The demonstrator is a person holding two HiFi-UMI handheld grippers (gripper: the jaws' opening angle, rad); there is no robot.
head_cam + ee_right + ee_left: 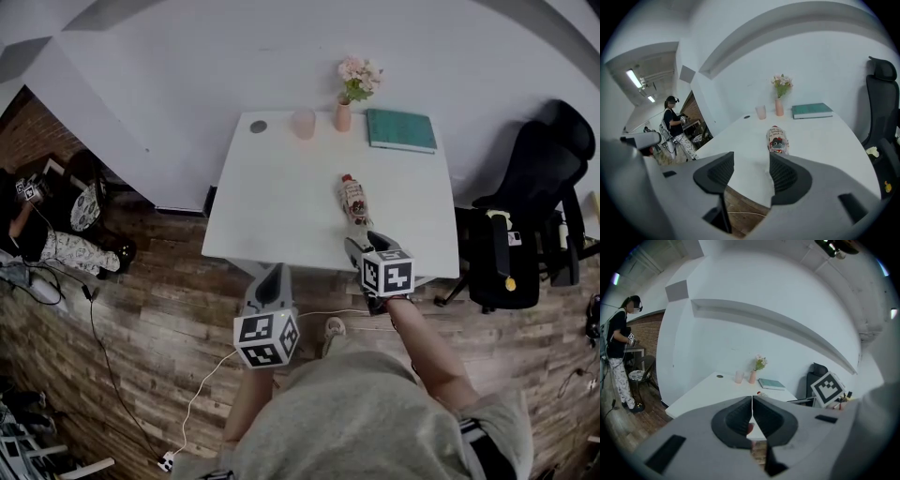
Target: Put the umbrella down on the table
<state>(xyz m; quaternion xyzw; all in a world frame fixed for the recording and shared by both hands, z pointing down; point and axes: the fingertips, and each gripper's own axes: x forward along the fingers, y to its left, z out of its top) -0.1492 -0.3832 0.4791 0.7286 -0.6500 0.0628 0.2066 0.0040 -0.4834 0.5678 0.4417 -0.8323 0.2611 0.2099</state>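
- Far to the left, a person (pixel 58 246) in patterned trousers is standing on the wooden floor (pixel 150 309), well apart from the table.
- We are holding the left gripper (pixel 273 275) off the table's near edge, over the floor, and its jaws are pressing together with nothing between them (pixel 752 402).
- The white table (pixel 281 187) is standing against the wall. At its far edge a small dark disc (pixel 258 126), a pink cup (pixel 303 123) and a pink vase (pixel 343 117) of flowers are sitting in a row.
- The umbrella (pixel 354 199) is lying flat on the table, folded in its printed sleeve, with its red end pointing toward the vase. It is resting right of the table's middle, well apart from the left gripper.
- We are holding the right gripper (pixel 358 241) just beside the umbrella's near end, at the table's front edge. Its jaws are standing spread (pixel 751 159), framing only the table's edge and the floor.
- In the right gripper view the umbrella (pixel 777 139) is lying just beyond the right-hand jaw, outside the gap. We cannot tell whether that jaw is touching it.
- A teal book (pixel 401 129) is lying flat at the far right corner.
- A black office chair (pixel 534 216) is standing right of the table.
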